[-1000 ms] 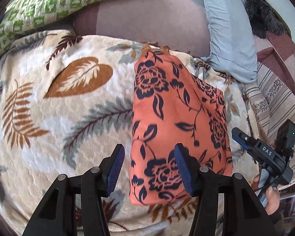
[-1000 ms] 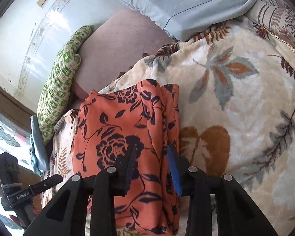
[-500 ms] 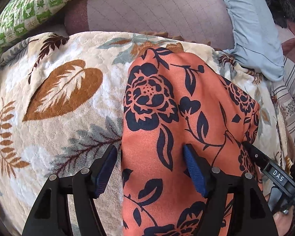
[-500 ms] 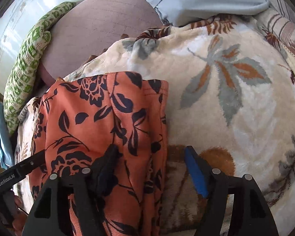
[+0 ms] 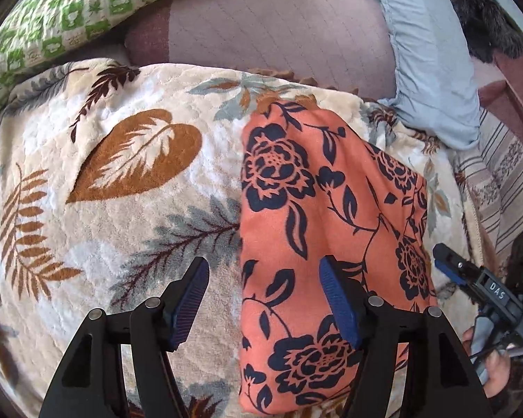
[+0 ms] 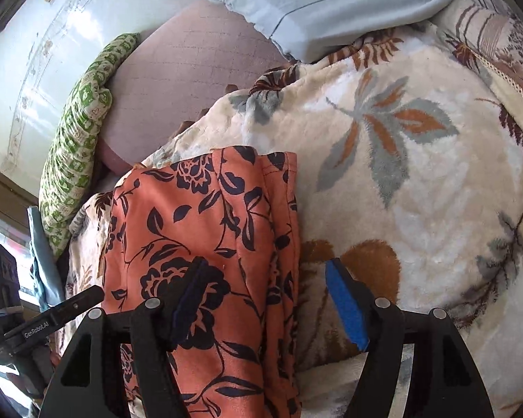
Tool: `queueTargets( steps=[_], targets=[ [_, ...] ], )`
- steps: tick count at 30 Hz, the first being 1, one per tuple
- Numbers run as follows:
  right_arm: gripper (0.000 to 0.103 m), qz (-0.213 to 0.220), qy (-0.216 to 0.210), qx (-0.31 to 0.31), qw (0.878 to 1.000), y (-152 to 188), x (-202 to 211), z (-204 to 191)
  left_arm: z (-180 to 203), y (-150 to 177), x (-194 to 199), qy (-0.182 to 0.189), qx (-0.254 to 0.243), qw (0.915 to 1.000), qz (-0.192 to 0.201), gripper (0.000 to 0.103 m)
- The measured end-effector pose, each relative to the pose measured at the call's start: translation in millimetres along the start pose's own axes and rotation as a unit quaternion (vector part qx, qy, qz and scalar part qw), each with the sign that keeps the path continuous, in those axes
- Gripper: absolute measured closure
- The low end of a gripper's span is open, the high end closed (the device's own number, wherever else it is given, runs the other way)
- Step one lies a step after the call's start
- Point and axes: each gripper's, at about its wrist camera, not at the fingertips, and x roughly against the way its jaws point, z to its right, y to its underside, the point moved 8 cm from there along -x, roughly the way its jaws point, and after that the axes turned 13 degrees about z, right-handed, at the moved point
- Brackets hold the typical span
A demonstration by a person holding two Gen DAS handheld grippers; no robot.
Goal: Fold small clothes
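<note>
An orange garment with dark blue flowers lies folded in a long strip on a cream leaf-print blanket. My left gripper is open above the strip's left edge, holding nothing. In the right wrist view the same garment lies at the left, with its layered edges on its right side. My right gripper is open over that layered edge and empty. The right gripper also shows at the right edge of the left wrist view.
A green patterned pillow, a mauve quilted cushion and a pale blue pillow lie beyond the blanket. A striped cloth is at the right. A pale wall stands behind the bed.
Both grippers pushed in close over the garment, then drew back a little. The right gripper opened wider. The garment stays flat on the blanket.
</note>
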Motion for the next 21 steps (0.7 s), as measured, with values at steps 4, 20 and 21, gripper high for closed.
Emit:
queueTargets(
  steps=[4, 20, 21],
  targets=[
    [0.032, -0.021, -0.031, -0.046, 0.998, 10.9, -15.5, 9.9, -35.1, -1.0, -10.7, 0.017, 0.070, 0.9969, -0.031, 0.038],
    [0.068, -0.037, -0.108, 0.003, 0.993, 38.9, -27.1, -39.0, -12.0, 30.5, -33.0, 0.114, 0.106, 0.9846, -0.078, 0.052],
    [0.069, -0.035, -0.106, 0.012, 0.994, 38.7, -21.0, -45.8, -14.0, 30.4, -25.3, 0.112, 0.105, 0.9852, -0.077, 0.054]
  ],
)
